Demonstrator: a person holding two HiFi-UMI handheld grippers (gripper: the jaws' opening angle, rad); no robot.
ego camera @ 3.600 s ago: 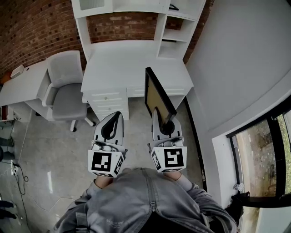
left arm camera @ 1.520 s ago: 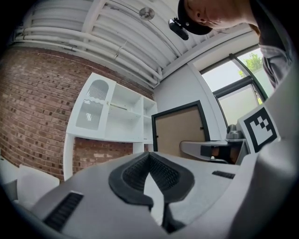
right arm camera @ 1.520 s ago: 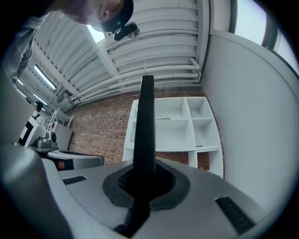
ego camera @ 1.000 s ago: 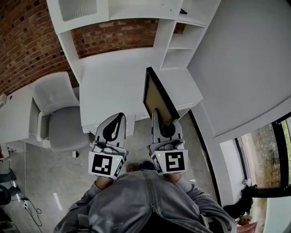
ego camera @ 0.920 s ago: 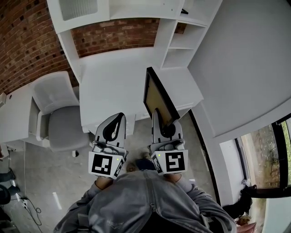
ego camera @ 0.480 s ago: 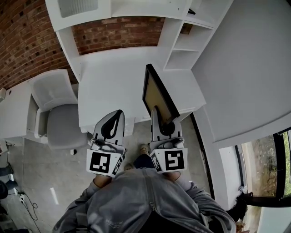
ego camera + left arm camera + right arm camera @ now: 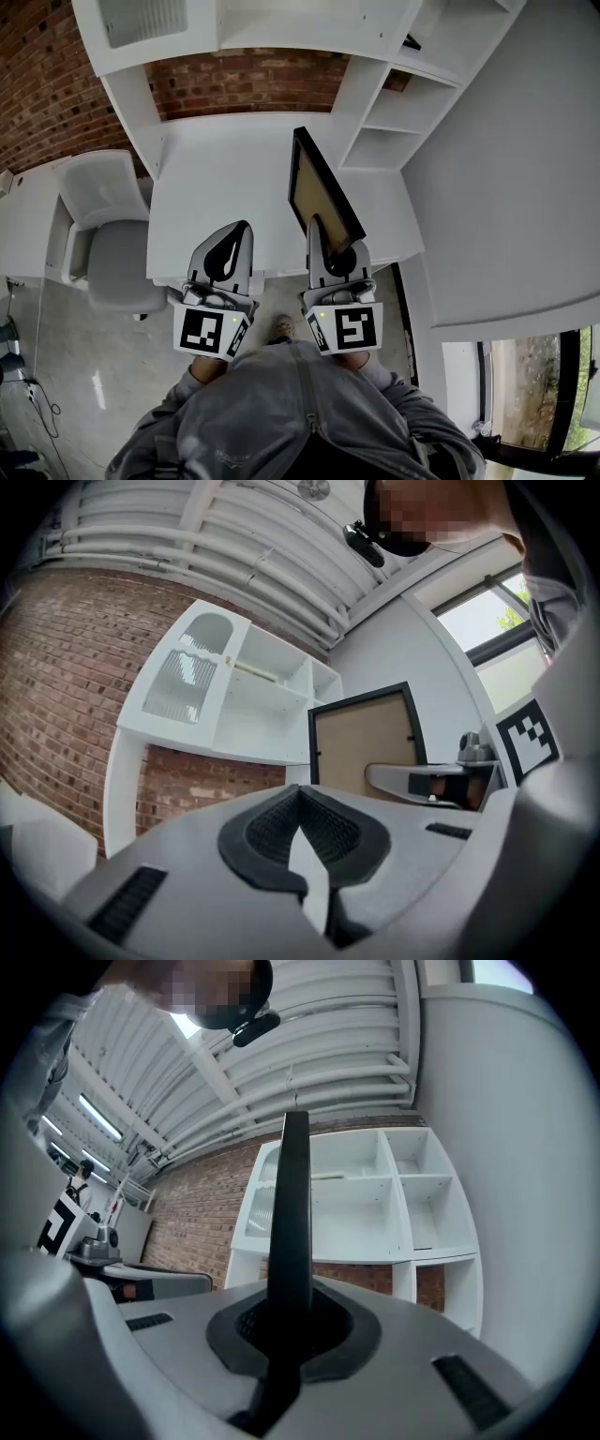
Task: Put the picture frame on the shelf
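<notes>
right gripper (image 7: 317, 230): sits lower centre of the head view. jaws are drawn in tight on the lower edge of the picture frame (image 7: 321, 192). the right gripper view confirms this, with the frame's dark edge (image 7: 292, 1213) rising straight up out of the closed pads (image 7: 323, 1321).

picture frame: held upright and edge-on at the centre of the head view, in the air above the white desk (image 7: 220, 178). it has a black border and a tan board face. it touches nothing but the gripper. in the left gripper view it appears right of centre (image 7: 367, 747), with its brown face toward the camera.

left gripper (image 7: 240, 231): sits lower left of centre in the head view, just beside the right one. its jaw tips meet, leaving only a narrow wedge of gap behind them, and nothing is between them (image 7: 300, 797).

shelf unit (image 7: 398, 122): white open compartments at the upper right of the head view, beyond the frame and apart from it. the compartments (image 7: 417, 1204) fill the centre right of the right gripper view.

surroundings: a brick wall (image 7: 244, 80) stands behind the desk. a grey office chair (image 7: 112, 248) is at the left edge.
</notes>
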